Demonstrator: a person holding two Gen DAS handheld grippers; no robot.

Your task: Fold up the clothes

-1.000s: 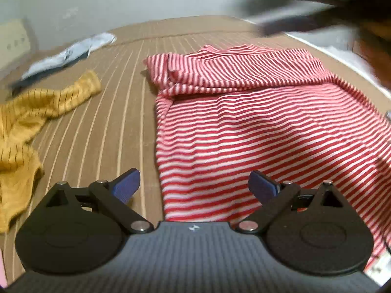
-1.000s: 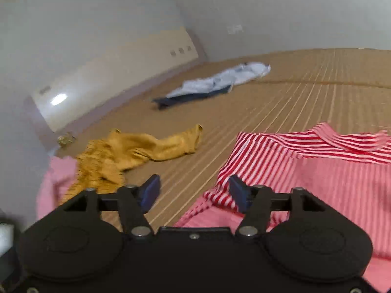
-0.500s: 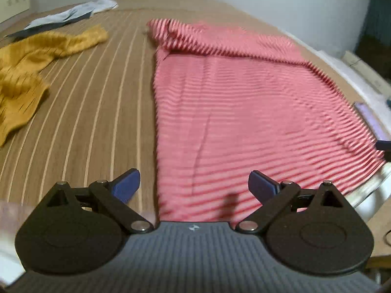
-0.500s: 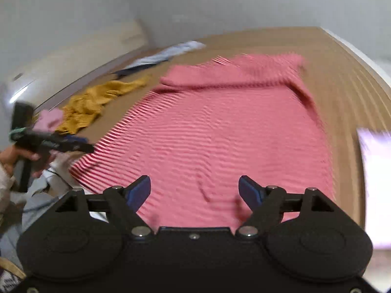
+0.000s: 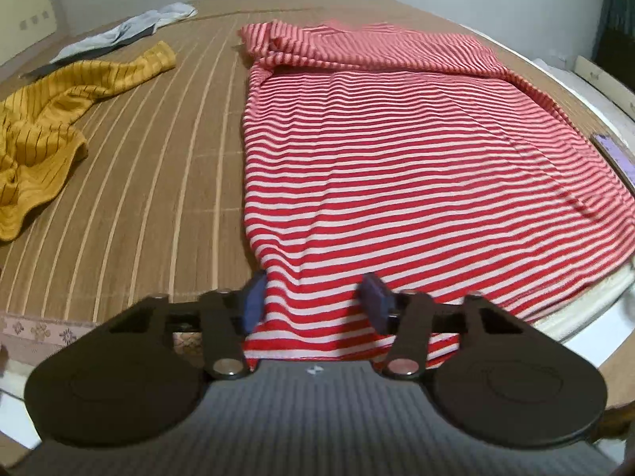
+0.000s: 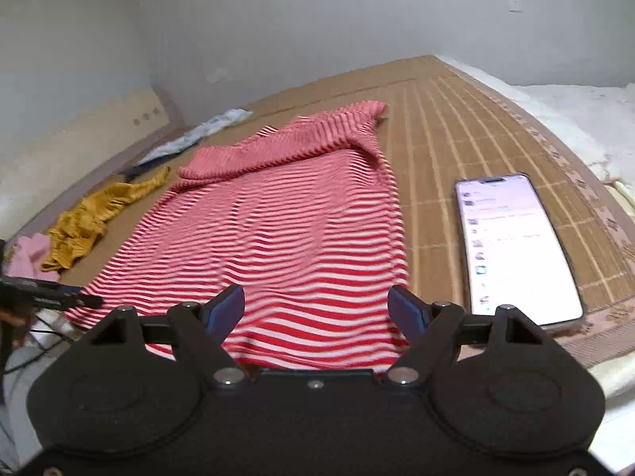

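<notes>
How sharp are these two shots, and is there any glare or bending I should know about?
Left wrist view: the red striped shirt is fairly crisp, but the left gripper fingertips look smeared, and the mat lines bow from fisheye. Right wrist view: the stripes are motion-blurred, and the phone screen is blown out to near white, its text unreadable.

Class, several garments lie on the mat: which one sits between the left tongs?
The red-and-white striped shirt: its hem lies between the open left tongs. The mustard striped garment and pale garment lie farther away, to the left.
</notes>
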